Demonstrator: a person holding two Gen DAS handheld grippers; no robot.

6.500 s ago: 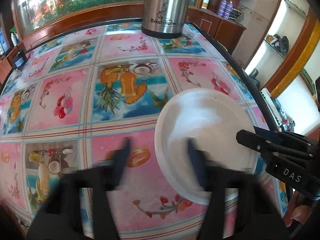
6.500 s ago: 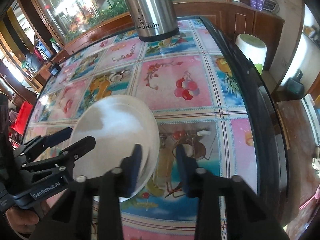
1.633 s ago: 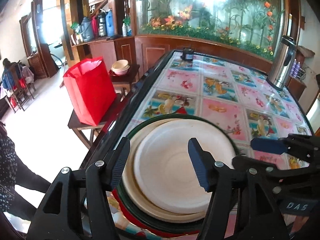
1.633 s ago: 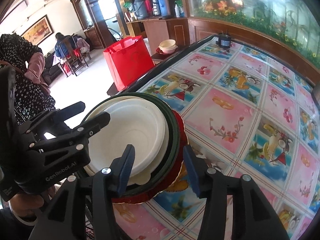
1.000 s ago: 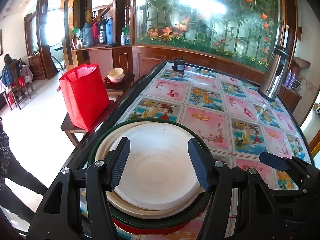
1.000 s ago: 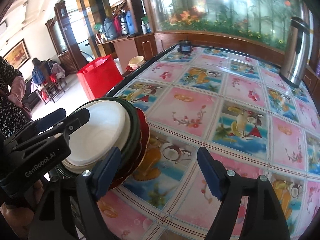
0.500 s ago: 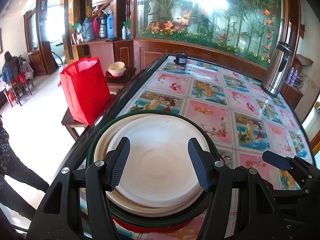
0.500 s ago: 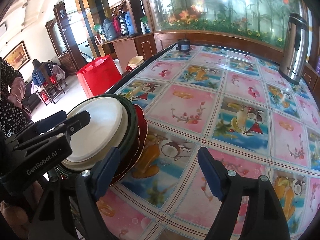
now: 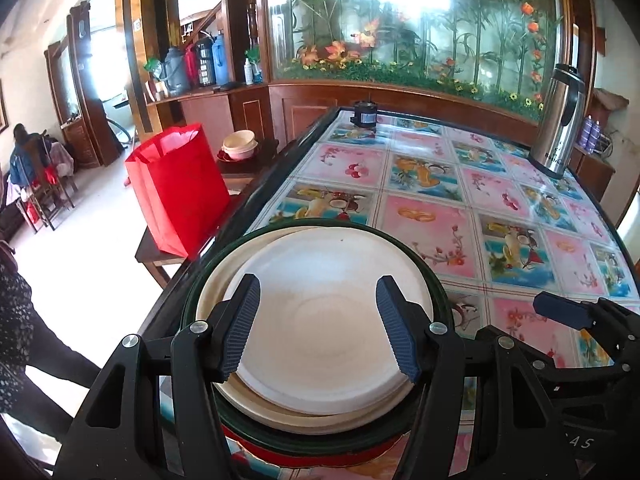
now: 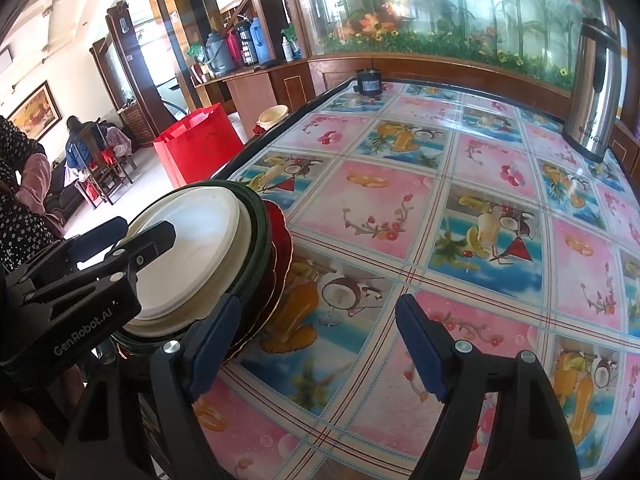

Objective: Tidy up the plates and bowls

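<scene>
A stack of plates stands at the table's near left corner: a white plate on top, a cream plate, a dark green plate and a red scalloped plate at the bottom. My left gripper is open and hovers over the white plate, empty. My right gripper is open and empty, just right of the stack above the table. The white plate also shows in the right wrist view.
The table has a glossy fruit-patterned cloth. A steel thermos stands at the far right, a small black device at the far edge. A red bag and bowls sit on a low side table left.
The white plate was carried from the table's right side and now lies on the stack. Both grippers have let go and opened; in the last second they barely moved.
</scene>
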